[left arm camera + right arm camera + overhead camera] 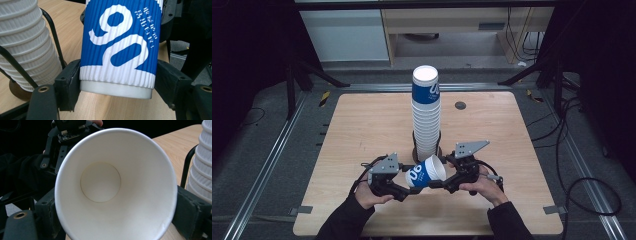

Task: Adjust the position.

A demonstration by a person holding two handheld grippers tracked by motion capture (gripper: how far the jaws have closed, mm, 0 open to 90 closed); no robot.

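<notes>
A blue-and-white ribbed paper cup (424, 172) lies on its side in the air between both grippers, just in front of the tall cup stack (426, 115). My left gripper (408, 184) is shut on its base end; in the left gripper view the pads (68, 82) press the cup (120, 45) just above its white bottom rim. My right gripper (441, 176) sits at the mouth end. In the right gripper view I look into the cup's white inside (100, 182), with the pads (188, 212) against its rim on both sides. The stack stands in a black wire holder (53, 32).
The wooden table (362, 130) carries a small dark disc (460, 105) behind the stack at the right. Metal rails run along both sides of the table, and cables (582, 190) lie on the floor to the right. The stack (202, 170) stands close beside the held cup.
</notes>
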